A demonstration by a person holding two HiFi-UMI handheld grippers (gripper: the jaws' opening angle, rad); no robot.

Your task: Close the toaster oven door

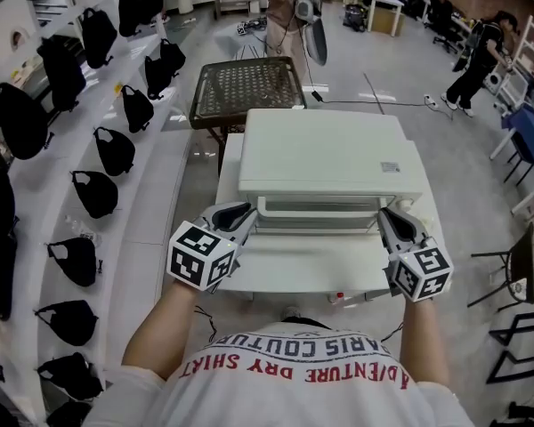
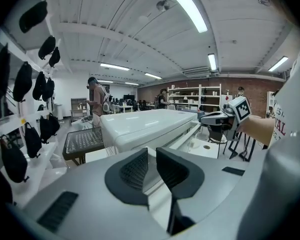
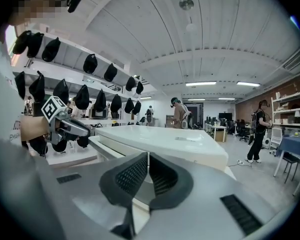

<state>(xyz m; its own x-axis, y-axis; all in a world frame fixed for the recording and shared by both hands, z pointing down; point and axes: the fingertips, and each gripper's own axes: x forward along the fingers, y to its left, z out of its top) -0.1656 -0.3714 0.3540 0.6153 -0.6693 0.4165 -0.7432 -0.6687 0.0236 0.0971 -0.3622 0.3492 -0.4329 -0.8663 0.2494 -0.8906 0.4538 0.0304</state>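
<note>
Toaster oven (image 1: 325, 154): white, on a white table (image 1: 230, 163), its front facing the table's near edge.
Door (image 1: 311, 265): folded down, about flat, reaching toward the near edge; the oven mouth above it is open.
Left tongs (image 1: 240, 213): at the left end of the oven mouth, over the door's left rear corner. Narrow gap between the pads (image 2: 135, 170), not together; white door shows through the gap, no clear grip.
Right tongs (image 1: 387, 219): at the right end of the mouth, over the door's right rear corner. Pads (image 3: 162, 176) pressed together, nothing between them.
Behind the table: a dark mesh-topped stand (image 1: 247, 87), just beyond the far edge.
Left side: shelves (image 1: 36, 265) carrying black bags (image 1: 96, 192).
</note>
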